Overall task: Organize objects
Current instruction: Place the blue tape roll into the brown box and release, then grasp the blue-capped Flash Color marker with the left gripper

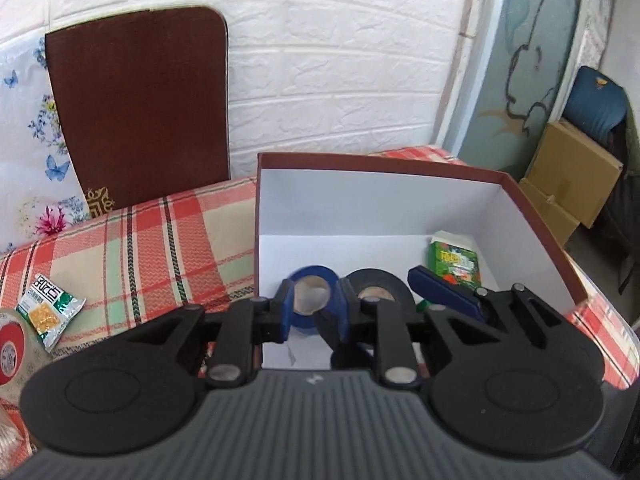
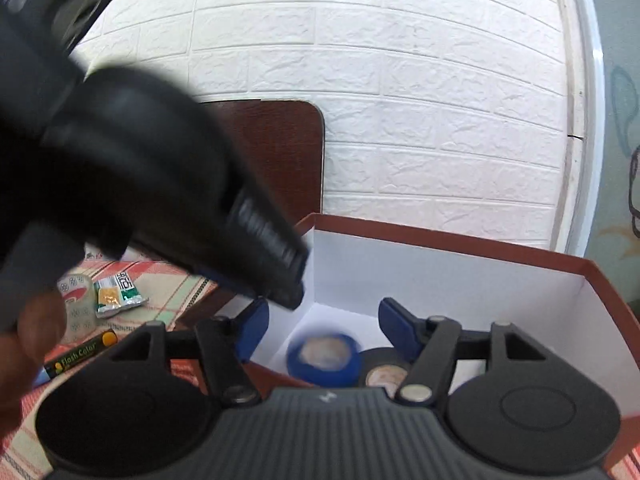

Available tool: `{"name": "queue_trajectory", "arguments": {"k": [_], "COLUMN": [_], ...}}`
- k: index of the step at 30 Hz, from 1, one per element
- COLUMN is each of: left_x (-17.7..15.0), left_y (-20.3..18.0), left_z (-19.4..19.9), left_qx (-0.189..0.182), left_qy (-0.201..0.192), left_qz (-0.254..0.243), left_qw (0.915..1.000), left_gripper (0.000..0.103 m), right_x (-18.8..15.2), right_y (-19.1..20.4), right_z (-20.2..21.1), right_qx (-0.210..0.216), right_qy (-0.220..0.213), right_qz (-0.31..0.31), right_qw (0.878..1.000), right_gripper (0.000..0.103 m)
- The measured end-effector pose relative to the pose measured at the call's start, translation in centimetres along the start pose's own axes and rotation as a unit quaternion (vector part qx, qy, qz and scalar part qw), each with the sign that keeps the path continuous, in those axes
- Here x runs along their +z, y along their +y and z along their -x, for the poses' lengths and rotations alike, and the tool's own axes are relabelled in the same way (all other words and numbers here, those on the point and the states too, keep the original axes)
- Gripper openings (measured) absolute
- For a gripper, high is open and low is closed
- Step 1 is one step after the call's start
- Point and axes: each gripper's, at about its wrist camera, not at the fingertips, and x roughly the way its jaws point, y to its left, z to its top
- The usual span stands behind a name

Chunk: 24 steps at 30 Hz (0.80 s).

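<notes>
A brown box with a white inside (image 1: 360,200) stands on the plaid table. In it lie a blue tape roll (image 1: 312,296), a black tape roll (image 1: 380,292) and a green packet (image 1: 454,262). My left gripper (image 1: 314,312) is over the box with its blue pads either side of the blue tape roll; I cannot tell whether they press on it. My right gripper (image 2: 324,328) is open above the box (image 2: 440,276), with the blue roll (image 2: 324,358) and black roll (image 2: 384,372) below it. The left gripper body (image 2: 140,184) blocks the upper left of the right wrist view.
A green and white sachet (image 1: 48,304), a clear tape roll with a red core (image 1: 12,352) and a Flash Color marker (image 2: 80,354) lie on the plaid cloth (image 1: 140,248) left of the box. A brown board (image 1: 140,108) leans on the white brick wall. Cardboard boxes (image 1: 568,184) stand at the right.
</notes>
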Motion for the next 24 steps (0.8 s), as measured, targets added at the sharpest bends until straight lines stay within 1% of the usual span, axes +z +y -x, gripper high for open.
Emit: {"name": "queue_trajectory", "arguments": {"k": [1, 3, 4, 6, 9, 13, 14, 15, 16, 17, 20, 21, 22, 23, 24], "left_x": [-0.3, -1.1, -1.6, -2.6, -4.4, -7.5, -8.4, -9.5, -10.5, -11.6, -14.7, -15.6, -16.6, -17.3, -17.9], "left_y": [0.1, 0.3, 0.4, 0.4, 1.6, 4.6, 5.6, 6.8, 8.0, 9.3, 13.7, 15.1, 16.4, 17.3, 18.0], "left_z": [0.7, 2.3, 3.0, 4.2, 5.6, 6.4, 6.6, 6.7, 6.9, 7.1, 7.8, 8.2, 8.9, 9.8, 10.6], "left_qx": [-0.002, -0.016, -0.017, -0.006, -0.004, 0.027, 0.037, 0.051, 0.069, 0.087, 0.141, 0.156, 0.166, 0.172, 0.183], "left_qy": [-0.006, -0.018, -0.023, -0.031, -0.030, -0.008, 0.000, 0.008, 0.015, 0.022, 0.045, 0.048, 0.043, 0.027, 0.016], "left_qz": [-0.001, 0.003, 0.003, -0.006, 0.004, 0.022, 0.027, 0.033, 0.040, 0.048, 0.090, 0.107, 0.124, 0.133, 0.138], "left_qw": [1.0000, 0.9997, 0.9996, 0.9995, 0.9995, 0.9994, 0.9990, 0.9981, 0.9967, 0.9948, 0.9849, 0.9808, 0.9773, 0.9757, 0.9732], "left_gripper": [0.035, 0.037, 0.037, 0.037, 0.037, 0.037, 0.037, 0.037, 0.037, 0.037, 0.037, 0.036, 0.036, 0.036, 0.036], "right_x": [-0.3, -0.8, -1.1, -1.8, -2.9, -3.6, -4.6, -4.9, -5.1, -5.3, -6.6, -6.4, -6.5, -6.7, -6.6], "right_y": [0.0, 0.0, 0.2, 0.2, 1.5, 3.7, 4.5, 4.9, 5.6, 6.3, 7.9, 8.6, 9.2, 9.9, 10.7], "right_z": [0.5, 2.0, 2.7, 4.4, 5.9, 5.7, 6.9, 6.8, 6.2, 5.7, 5.1, 4.5, 4.2, 4.1, 3.5], "right_qx": [0.002, 0.005, 0.005, 0.001, -0.003, 0.030, 0.039, 0.051, 0.064, 0.075, 0.098, 0.106, 0.117, 0.128, 0.138], "right_qy": [-0.004, -0.017, -0.025, -0.040, -0.044, 0.001, 0.013, 0.028, 0.044, 0.059, 0.092, 0.104, 0.117, 0.127, 0.135], "right_qz": [-0.003, -0.014, -0.016, -0.011, 0.001, 0.003, 0.002, 0.001, 0.001, 0.002, 0.012, 0.015, 0.017, 0.020, 0.023], "right_qw": [1.000, 1.000, 1.000, 0.999, 0.999, 1.000, 0.999, 0.998, 0.997, 0.995, 0.991, 0.989, 0.986, 0.983, 0.981], "right_gripper": [0.064, 0.064, 0.065, 0.068, 0.069, 0.070, 0.070, 0.072, 0.079, 0.083, 0.084, 0.084, 0.083, 0.082, 0.078]}}
